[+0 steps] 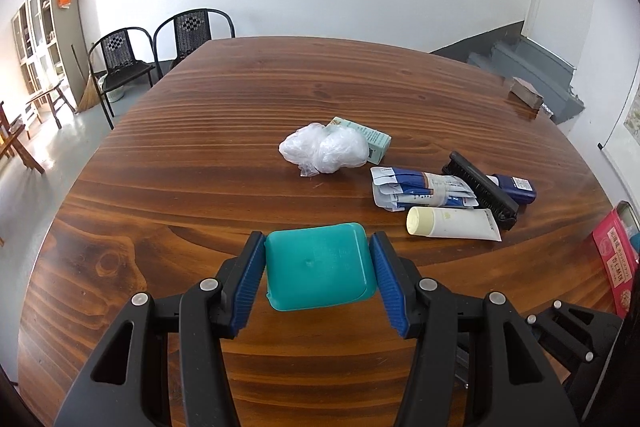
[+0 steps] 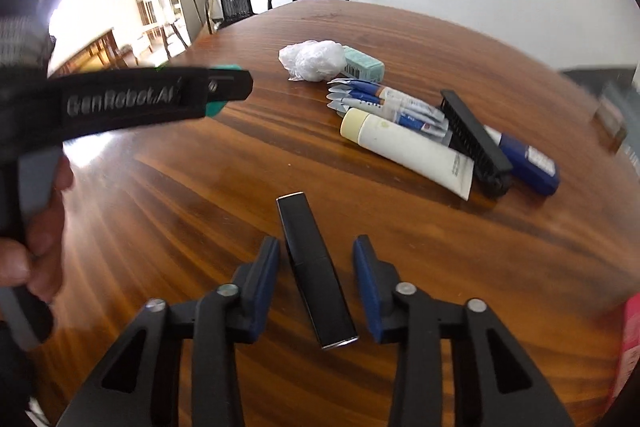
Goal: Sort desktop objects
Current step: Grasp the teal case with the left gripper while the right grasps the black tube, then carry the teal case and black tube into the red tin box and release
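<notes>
The left gripper (image 1: 318, 273) is clamped on a teal box (image 1: 320, 267), both blue pads pressed to its sides above the wooden table (image 1: 200, 147). The right gripper (image 2: 316, 287) stands apart around a slim black case (image 2: 316, 271) that lies on the table between its fingers, touching neither pad. Ahead and to the right of both grippers lie a white tube (image 2: 408, 147), blue sachets (image 2: 384, 103), a black brush (image 2: 474, 143) and a dark blue bottle (image 2: 528, 159); beyond them a crumpled plastic bag (image 2: 314, 61) touches a pale green carton (image 2: 364, 67).
</notes>
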### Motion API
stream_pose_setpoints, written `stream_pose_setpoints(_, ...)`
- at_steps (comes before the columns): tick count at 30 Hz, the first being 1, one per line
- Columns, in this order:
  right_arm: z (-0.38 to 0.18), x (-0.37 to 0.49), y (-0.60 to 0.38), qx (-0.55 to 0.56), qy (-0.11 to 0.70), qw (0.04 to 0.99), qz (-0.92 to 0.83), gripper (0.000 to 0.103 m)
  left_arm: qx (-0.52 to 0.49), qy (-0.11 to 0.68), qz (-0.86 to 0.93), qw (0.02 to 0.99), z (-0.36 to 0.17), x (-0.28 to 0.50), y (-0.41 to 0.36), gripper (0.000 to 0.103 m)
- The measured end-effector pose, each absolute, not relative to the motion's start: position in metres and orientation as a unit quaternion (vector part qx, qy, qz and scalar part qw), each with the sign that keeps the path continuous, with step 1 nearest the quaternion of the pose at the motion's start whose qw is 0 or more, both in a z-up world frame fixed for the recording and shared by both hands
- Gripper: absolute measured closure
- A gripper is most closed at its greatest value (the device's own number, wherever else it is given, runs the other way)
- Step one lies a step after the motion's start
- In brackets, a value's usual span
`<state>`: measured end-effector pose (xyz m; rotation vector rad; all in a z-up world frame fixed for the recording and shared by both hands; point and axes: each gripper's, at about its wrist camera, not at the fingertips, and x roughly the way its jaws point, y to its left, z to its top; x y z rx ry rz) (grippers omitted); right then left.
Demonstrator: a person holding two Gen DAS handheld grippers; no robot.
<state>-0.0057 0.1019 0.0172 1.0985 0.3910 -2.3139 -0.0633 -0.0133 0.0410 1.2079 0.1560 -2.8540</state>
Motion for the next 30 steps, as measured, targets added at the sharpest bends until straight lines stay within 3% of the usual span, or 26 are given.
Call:
stream_pose_setpoints(1, 0.017, -0.004, 0.103, 0.407, 0.147, 0.273, -0.859, 0.080, 0.391, 0.051, -0.919, 0.019, 0.040, -0.063, -0.013, 0.046)
stream_pose_setpoints(2, 0.018, -0.004, 0.103, 0.406, 0.149, 0.270, -0.860, 0.081, 0.393, 0.052, -0.918, 0.019, 0.040, -0.062, -0.013, 0.046)
stream_pose_setpoints(14, 0.045, 0.009, 0.158, 0.384, 0.062, 0.227, -0.893, 0.081, 0.393, 0.040, -0.918, -0.018, 0.038, -0.056, 0.016, 0.046)
stream_pose_setpoints(30, 0.100, 0.060, 0.365, 0.290, -0.099, 0.011, -0.952, 0.081, 0.402, 0.017, -0.911, -0.095, 0.041, -0.045, 0.110, 0.046)
